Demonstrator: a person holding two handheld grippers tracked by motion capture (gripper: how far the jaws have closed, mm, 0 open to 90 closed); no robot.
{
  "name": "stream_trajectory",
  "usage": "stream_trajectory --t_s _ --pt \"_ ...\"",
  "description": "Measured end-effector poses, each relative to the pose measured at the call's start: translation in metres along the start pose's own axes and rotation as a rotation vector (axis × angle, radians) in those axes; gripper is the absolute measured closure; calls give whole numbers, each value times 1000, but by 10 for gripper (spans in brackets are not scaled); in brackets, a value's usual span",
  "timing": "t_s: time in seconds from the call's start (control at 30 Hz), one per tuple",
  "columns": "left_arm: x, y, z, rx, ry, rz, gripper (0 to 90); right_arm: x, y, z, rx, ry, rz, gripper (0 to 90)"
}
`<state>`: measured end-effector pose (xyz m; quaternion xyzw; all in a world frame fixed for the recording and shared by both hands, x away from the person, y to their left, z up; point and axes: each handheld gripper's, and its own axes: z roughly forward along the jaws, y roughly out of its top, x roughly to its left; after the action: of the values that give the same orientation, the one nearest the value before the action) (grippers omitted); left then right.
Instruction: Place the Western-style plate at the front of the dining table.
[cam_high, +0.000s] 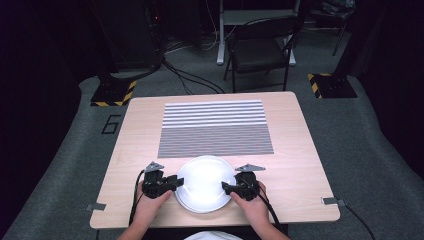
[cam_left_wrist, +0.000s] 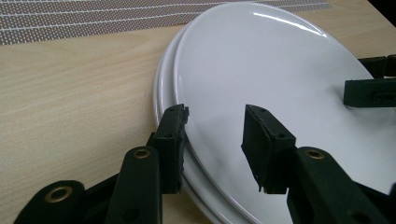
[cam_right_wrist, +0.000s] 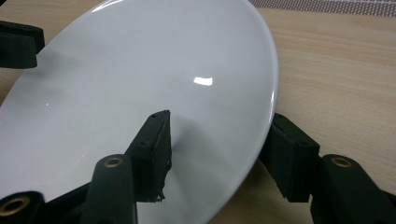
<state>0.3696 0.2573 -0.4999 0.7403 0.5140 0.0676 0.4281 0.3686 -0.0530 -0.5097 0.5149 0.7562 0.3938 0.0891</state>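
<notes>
My left claw straddles the top plate's rim from the left, my right claw from the right, so the plate lies between them, each hand equally near. Both sets of jaws are partly closed, one above the rim and one beneath; whether the pads press I cannot tell. It is round, white, glossy, tilted on a lower plate at the table's near edge
</notes>
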Motion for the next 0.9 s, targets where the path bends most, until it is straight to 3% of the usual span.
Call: stream_trajectory --t_s 0.6,0.73,0.9 --pt "-10 4 21 -13 -36 -7 580 -21 21 -6 -45 -29 36 444" --pt "-16 8 27 6 -38 10 580 -27 25 -8 -47 -45 42 446" --pt "-18 14 35 11 -52 -3 579 -34 30 -11 -62 -54 48 447"
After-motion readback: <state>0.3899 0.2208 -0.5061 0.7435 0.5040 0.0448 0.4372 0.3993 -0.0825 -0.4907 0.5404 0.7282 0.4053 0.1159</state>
